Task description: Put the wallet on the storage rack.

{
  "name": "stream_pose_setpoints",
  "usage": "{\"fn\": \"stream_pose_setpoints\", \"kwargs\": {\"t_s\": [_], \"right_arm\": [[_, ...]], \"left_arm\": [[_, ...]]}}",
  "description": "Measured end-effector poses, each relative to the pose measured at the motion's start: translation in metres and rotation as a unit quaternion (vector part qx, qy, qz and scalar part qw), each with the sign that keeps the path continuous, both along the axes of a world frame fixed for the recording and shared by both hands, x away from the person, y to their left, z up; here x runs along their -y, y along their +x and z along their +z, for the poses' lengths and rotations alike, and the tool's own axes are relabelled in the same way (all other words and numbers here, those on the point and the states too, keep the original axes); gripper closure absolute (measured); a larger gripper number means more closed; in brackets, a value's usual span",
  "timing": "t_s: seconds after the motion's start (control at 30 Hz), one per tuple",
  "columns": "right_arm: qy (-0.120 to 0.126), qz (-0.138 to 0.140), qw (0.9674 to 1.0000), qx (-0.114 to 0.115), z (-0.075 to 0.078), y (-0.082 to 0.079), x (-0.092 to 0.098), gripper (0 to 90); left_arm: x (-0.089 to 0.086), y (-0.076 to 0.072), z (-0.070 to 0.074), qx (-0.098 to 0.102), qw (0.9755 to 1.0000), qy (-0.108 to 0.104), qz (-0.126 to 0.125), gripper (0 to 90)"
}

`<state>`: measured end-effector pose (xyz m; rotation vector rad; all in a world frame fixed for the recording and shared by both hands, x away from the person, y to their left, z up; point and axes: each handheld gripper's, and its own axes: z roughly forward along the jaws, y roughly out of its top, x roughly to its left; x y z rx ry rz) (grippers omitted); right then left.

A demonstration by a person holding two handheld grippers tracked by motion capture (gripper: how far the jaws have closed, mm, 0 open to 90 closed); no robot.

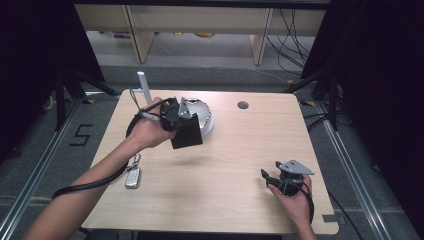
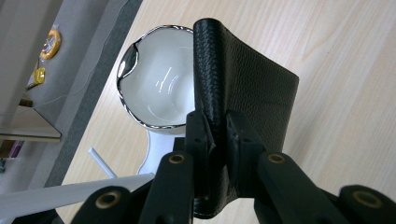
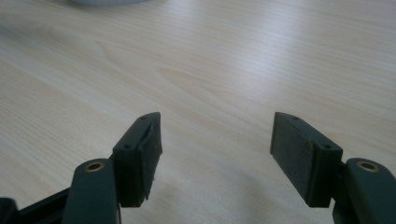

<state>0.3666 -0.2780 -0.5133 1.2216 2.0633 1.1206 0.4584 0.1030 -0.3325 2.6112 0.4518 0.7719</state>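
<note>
Both jaws differ, left gripper (image 2: 215, 135) pinching black wallet (image 2: 247, 93), right gripper (image 3: 215, 144) wide open.

A black, grained leather wallet (image 2: 243, 88), folded shut, is held up off the worktop (image 1: 225, 160), hanging just beside a shiny white bowl (image 2: 159, 88).

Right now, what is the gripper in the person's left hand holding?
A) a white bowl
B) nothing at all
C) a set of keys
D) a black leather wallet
D: in the left gripper view the left gripper is clamped on the folded edge of the black leather wallet, with the white bowl just beyond it on the table.
</note>
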Motion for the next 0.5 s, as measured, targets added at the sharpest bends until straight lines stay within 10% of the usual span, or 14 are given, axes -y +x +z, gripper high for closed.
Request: {"fn": "stream_pose_setpoints", "kwargs": {"t_s": [0.5], "right_arm": [[-0.001,0.0,1.0,-0.002,0.0,0.0,0.0,34.9]], "left_arm": [[0.003,0.011,0.004,0.017,0.9997,0.011,-0.009,80.0]]}}
